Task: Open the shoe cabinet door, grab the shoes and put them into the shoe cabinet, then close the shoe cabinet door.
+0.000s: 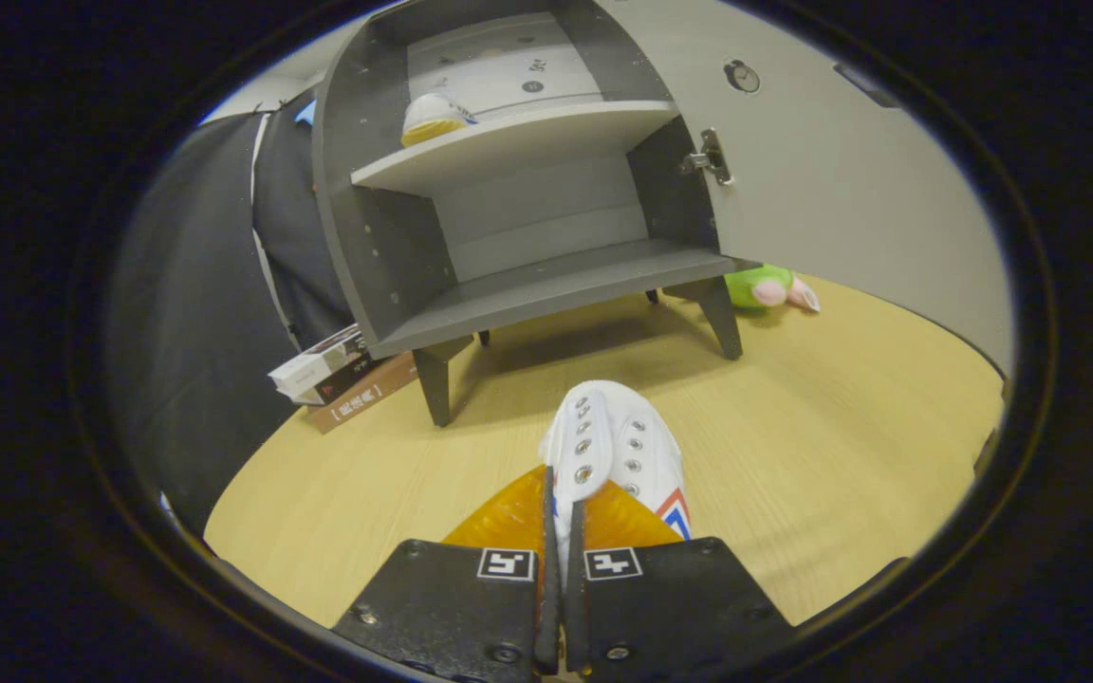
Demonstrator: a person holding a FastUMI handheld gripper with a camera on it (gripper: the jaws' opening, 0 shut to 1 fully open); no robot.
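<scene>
Hand-held gripper of mine pinches a shoe above the desk, facing the open cabinet (another shoe shelved).

Matt grey cabinet, pale wood-grain floor, canvas shoe

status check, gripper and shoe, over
Gripper shut on white shoe. Cabinet door open, lower shelf bare, second shoe on upper shelf. Nothing blocking.
</scene>
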